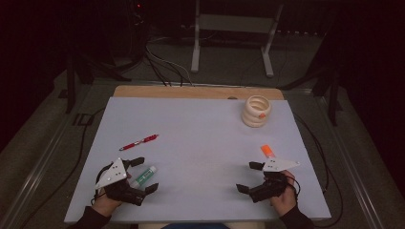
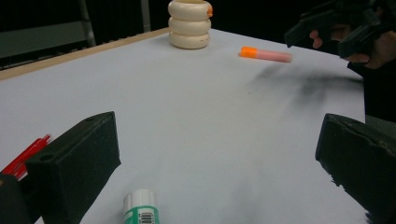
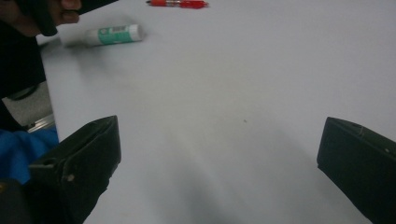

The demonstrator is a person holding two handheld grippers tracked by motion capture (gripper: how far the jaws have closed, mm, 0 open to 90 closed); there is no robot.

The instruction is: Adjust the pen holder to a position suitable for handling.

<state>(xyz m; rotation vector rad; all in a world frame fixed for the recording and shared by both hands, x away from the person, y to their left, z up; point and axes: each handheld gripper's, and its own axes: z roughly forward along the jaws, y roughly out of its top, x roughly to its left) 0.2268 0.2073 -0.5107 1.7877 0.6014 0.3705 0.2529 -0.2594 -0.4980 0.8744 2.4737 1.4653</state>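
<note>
My left gripper is open near the table's front left. A green and white glue stick lies flat between its spread jaws, closer to one jaw and untouched. A red pen lies just beyond it. At the front right my right gripper is open over bare mat, holding nothing. An orange-capped pink tube lies right behind it. In the right gripper view the glue stick and the pen lie far off.
A cream ribbed holder stands at the back right of the pale mat. A wooden table edge runs behind the mat. Cables and a metal stand's legs are on the floor beyond.
</note>
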